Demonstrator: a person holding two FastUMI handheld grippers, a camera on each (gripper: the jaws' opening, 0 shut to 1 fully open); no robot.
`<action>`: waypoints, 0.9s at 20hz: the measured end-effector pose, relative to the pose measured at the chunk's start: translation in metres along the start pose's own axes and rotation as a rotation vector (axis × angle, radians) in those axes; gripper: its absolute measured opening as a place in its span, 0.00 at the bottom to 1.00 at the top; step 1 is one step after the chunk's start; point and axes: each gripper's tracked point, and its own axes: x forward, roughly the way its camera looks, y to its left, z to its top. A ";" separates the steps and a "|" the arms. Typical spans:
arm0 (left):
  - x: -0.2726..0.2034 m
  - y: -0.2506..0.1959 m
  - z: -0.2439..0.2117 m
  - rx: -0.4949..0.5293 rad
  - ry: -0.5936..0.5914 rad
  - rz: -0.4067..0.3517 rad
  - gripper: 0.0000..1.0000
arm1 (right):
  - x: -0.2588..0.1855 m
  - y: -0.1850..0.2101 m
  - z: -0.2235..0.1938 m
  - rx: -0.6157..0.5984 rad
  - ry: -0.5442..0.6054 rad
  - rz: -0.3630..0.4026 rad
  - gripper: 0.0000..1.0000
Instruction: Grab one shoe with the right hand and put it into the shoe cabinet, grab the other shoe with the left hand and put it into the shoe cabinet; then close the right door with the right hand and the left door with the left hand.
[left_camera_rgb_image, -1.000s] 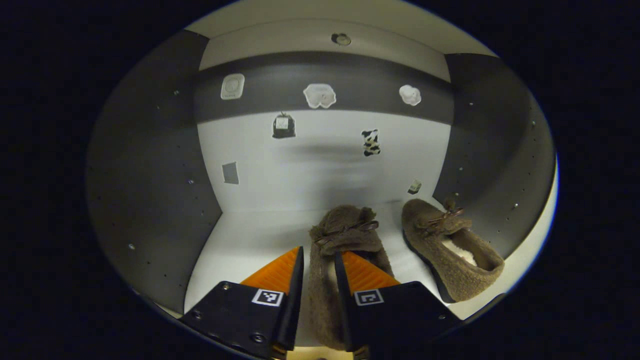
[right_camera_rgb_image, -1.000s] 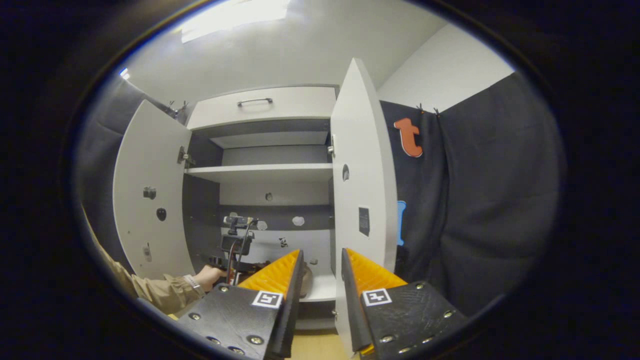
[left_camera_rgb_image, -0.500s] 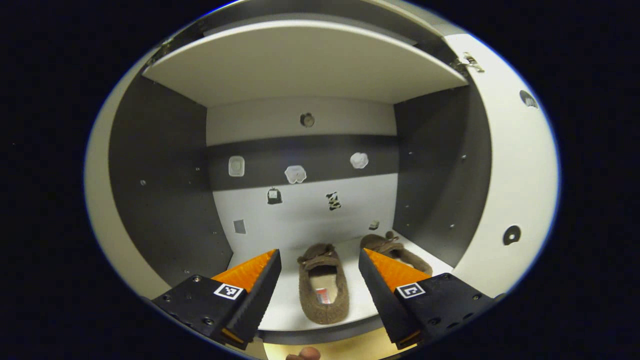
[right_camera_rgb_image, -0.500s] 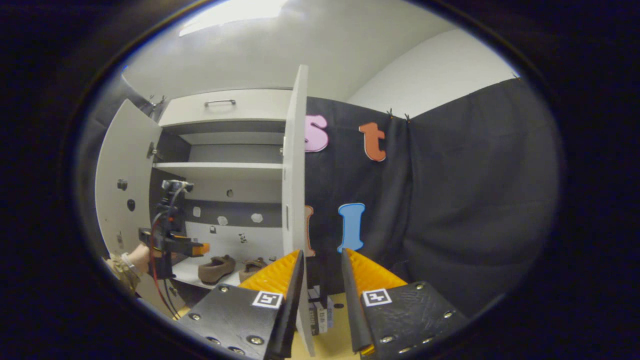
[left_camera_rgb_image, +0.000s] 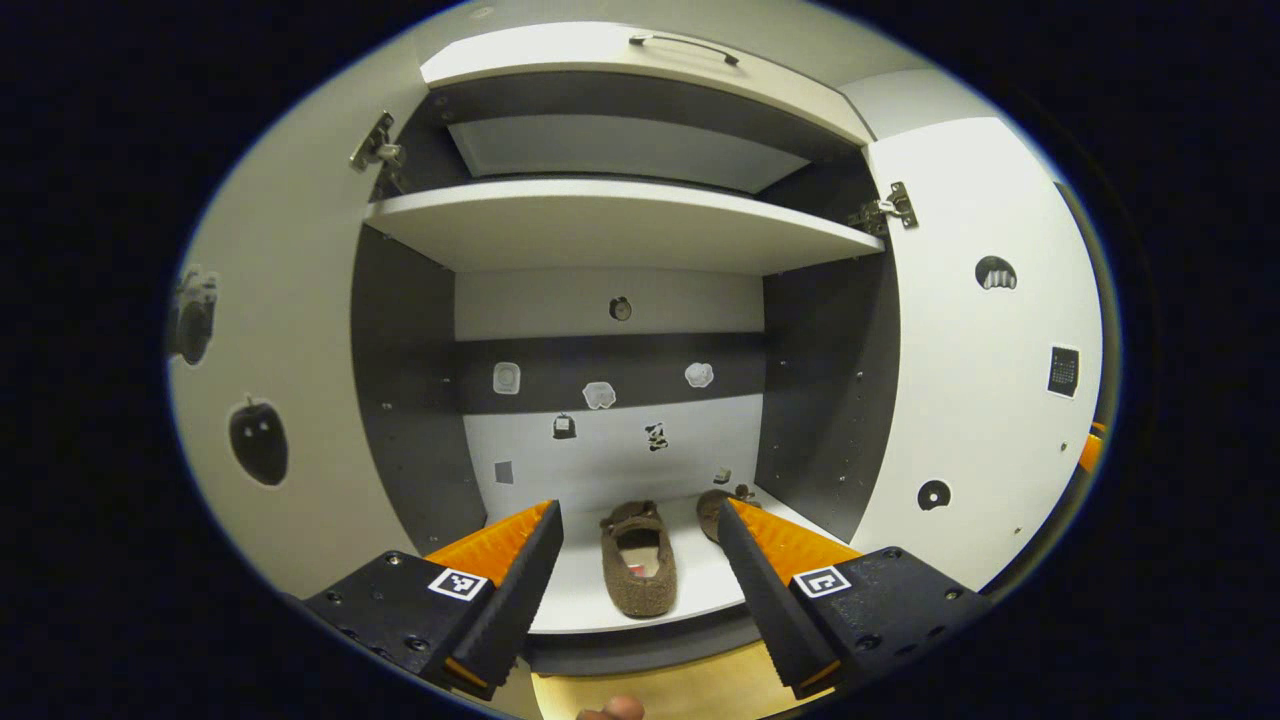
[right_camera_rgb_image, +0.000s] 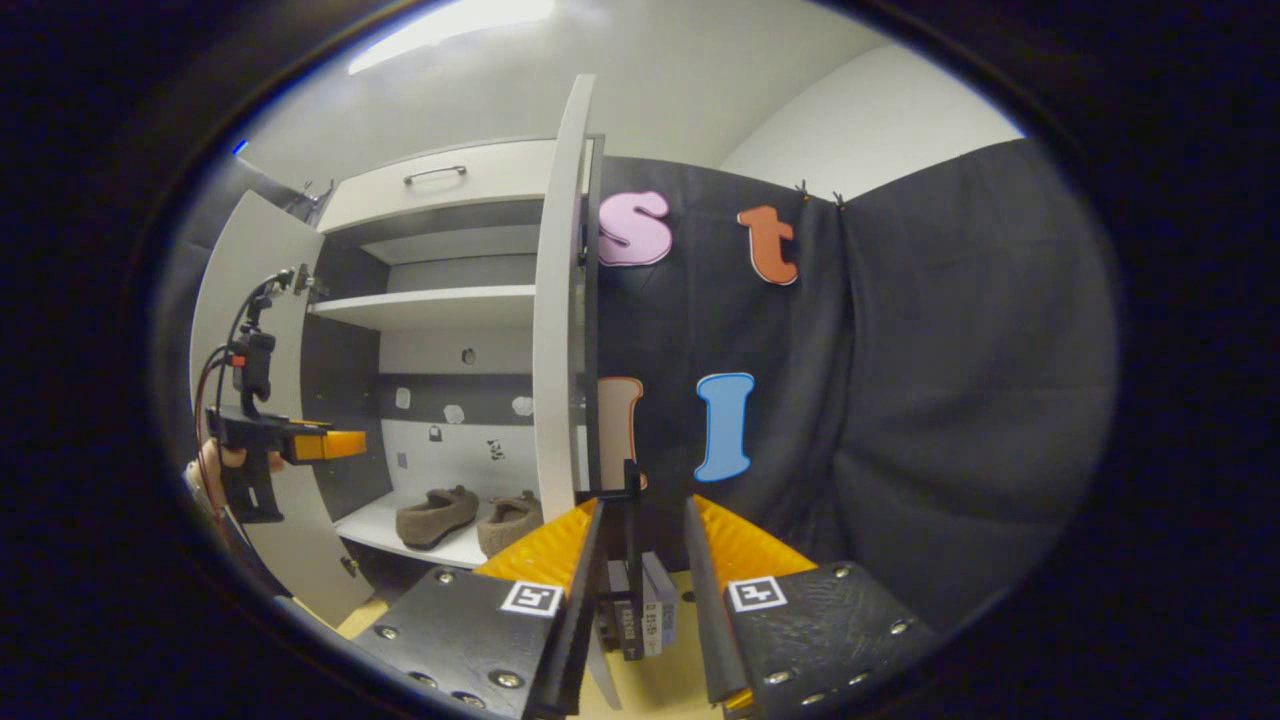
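The shoe cabinet (left_camera_rgb_image: 610, 225) stands wide open, and judging from how things lie, the first half of the job looks finished while the second half has not begun. Its left door (left_camera_rgb_image: 290, 400) is swung fully out, and the right door (left_camera_rgb_image: 985, 380) is likewise open; in the right gripper view that right door (right_camera_rgb_image: 562, 300) shows edge-on, just ahead of the right claw (right_camera_rgb_image: 640, 540). On the bottom shelf (left_camera_rgb_image: 590, 590) both shoes sit side by side, toes toward the back wall: the nearer shoe (left_camera_rgb_image: 638, 560) lies in the middle, and the other shoe (left_camera_rgb_image: 718, 505) sits just beside it toward the right-hand wall, partly hidden behind a finger. The right gripper view shows the same pair (right_camera_rgb_image: 470, 515) resting inside. The left claw (left_camera_rgb_image: 640, 550) is spread wide and holds nothing, well back from the shelf. The right claw has its fingers drawn close with a narrow gap and nothing pinched between them. What remains is shutting the right door with the right claw, then the left door with the left.
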 end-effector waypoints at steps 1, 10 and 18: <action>-0.006 0.002 0.003 0.001 -0.005 0.005 0.95 | -0.001 0.002 0.000 -0.005 0.000 0.021 0.46; -0.035 0.009 0.009 -0.034 -0.022 0.023 0.95 | 0.005 0.072 -0.002 0.039 0.027 0.278 0.46; -0.068 0.022 0.000 -0.055 -0.002 0.064 0.95 | 0.020 0.141 -0.014 0.086 0.067 0.452 0.47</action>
